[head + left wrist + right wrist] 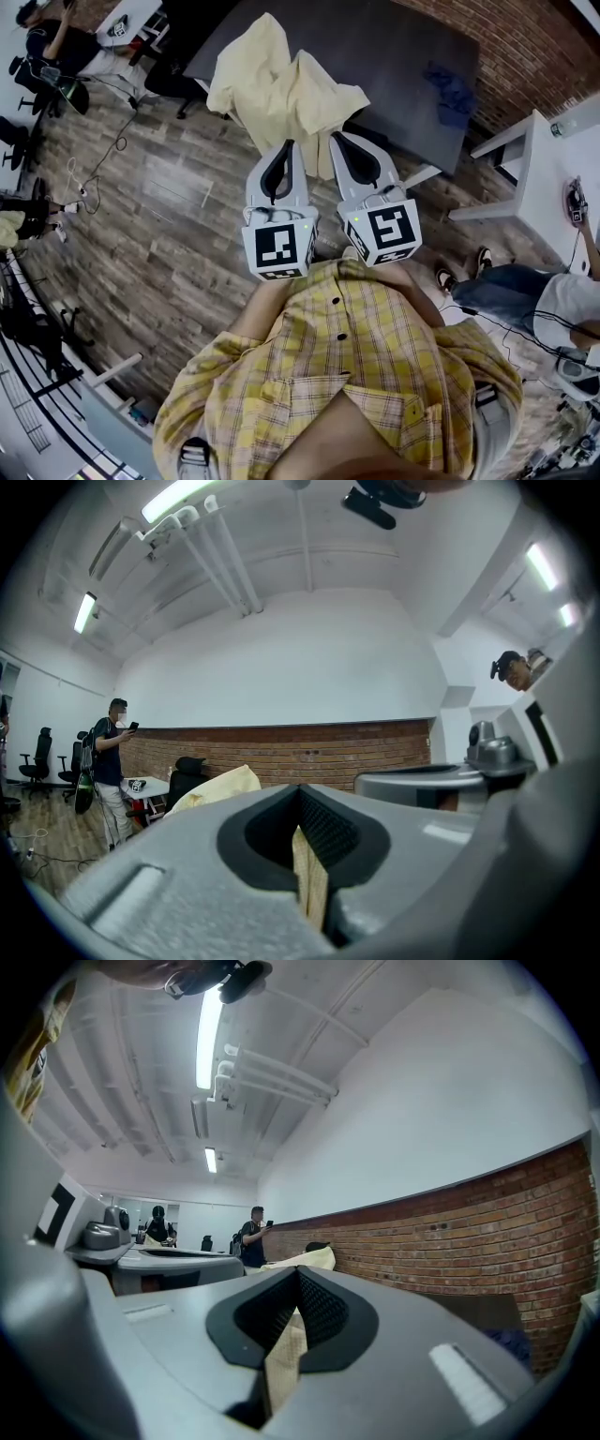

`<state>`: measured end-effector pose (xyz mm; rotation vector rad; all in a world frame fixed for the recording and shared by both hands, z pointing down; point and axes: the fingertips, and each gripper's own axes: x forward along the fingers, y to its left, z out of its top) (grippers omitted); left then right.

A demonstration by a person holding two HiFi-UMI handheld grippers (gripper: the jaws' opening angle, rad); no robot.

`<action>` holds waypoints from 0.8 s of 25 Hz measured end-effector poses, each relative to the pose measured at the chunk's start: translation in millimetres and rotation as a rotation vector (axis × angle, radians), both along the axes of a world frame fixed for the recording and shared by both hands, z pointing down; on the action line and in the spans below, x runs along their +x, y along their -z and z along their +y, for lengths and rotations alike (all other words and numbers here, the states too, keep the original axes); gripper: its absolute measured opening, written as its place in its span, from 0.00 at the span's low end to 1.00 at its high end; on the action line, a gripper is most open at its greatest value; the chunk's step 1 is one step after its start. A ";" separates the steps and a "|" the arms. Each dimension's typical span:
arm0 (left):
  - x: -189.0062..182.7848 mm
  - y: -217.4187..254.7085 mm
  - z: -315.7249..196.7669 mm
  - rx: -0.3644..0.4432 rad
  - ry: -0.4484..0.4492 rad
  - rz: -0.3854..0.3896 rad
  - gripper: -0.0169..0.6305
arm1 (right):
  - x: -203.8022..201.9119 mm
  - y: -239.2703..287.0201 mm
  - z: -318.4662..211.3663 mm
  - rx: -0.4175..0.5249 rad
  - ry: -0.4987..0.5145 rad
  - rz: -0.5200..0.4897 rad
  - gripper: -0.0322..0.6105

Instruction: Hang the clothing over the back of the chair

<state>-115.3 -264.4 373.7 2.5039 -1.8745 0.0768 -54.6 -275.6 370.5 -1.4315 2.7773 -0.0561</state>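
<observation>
Both sets of jaws were clamped on fabric. Left gripper [288, 148] and right gripper [339, 141] each pinched a thin woven fold of the pale yellow garment [272, 84] between ribbed black pads. Garment was soft and crumpled, bunched over the near edge of the matte dark table [403, 47].

1. Straight ahead, at upper centre, the dark bench [394, 56] blocks my way. The yellow clothing [281, 89] hangs before it, right at the tips of my left hand-held gripper [287, 148] and right hand-held gripper [340, 141].
2. Left of centre, the wooden floor [178, 216] lies open, apart from a cable [119, 141].
3. At the right edge, a white bench [544, 178] and a person [511, 291] close that side.
</observation>
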 end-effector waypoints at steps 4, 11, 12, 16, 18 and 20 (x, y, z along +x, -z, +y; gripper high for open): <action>3.6 0.3 -0.8 -0.004 -0.005 0.012 0.03 | 4.9 -1.1 -1.3 -0.004 -0.012 0.000 0.06; 3.6 -0.7 -3.3 -0.010 -0.009 0.007 0.03 | 6.3 -2.2 -5.6 -0.011 -0.023 -0.001 0.06; 3.9 -0.9 -3.8 -0.010 -0.010 0.008 0.03 | 6.1 -2.5 -6.1 -0.010 -0.023 -0.002 0.06; 6.7 -2.1 -3.1 -0.007 -0.012 0.008 0.03 | 7.8 -3.7 -6.0 -0.007 -0.024 -0.002 0.06; 8.1 -2.5 -3.0 -0.009 -0.014 0.013 0.03 | 8.7 -4.1 -6.6 -0.008 -0.025 -0.001 0.06; 8.9 -3.3 -4.1 -0.015 -0.018 0.022 0.03 | 9.2 -4.5 -8.0 -0.010 -0.026 -0.002 0.06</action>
